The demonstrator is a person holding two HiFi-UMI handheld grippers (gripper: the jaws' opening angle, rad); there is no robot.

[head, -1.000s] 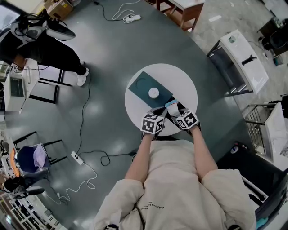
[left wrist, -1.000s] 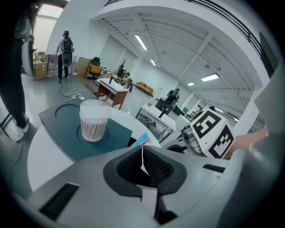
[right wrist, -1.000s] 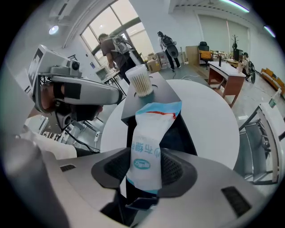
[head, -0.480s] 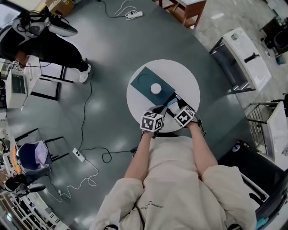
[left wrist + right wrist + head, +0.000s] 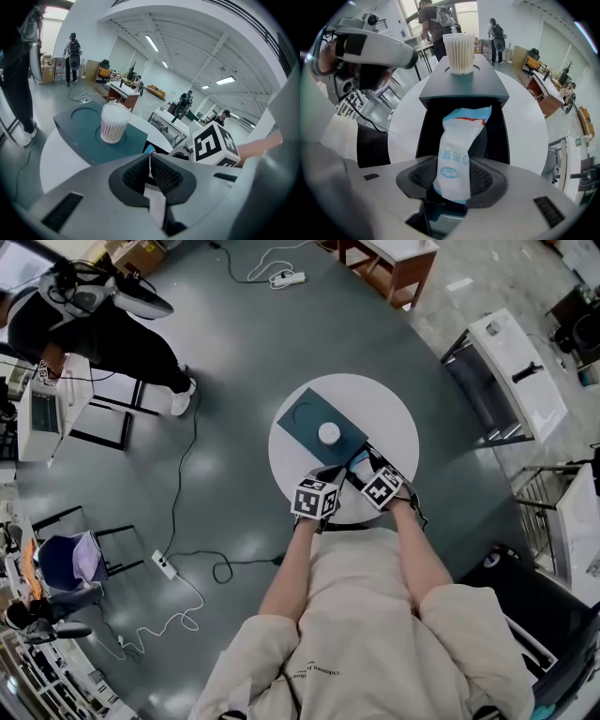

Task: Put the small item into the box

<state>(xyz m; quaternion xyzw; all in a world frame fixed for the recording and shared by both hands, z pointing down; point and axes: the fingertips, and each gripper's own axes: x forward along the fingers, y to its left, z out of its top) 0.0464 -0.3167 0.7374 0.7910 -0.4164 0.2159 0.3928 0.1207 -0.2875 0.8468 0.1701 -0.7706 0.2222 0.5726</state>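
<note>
On the round white table [image 5: 394, 418] in an open workshop hall, the right gripper [image 5: 452, 180] is clamping a white-and-blue sachet [image 5: 457, 140] over the open near compartment of the dark box [image 5: 464, 89], the left gripper [image 5: 150, 173] is keeping its jaws pressed together, and insertion is probably calling next for lowering and release.

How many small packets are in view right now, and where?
1. The white-and-blue packet is clamped in the right gripper, with its far end over the open black box. Others could lie hidden in the box beneath it.
</note>
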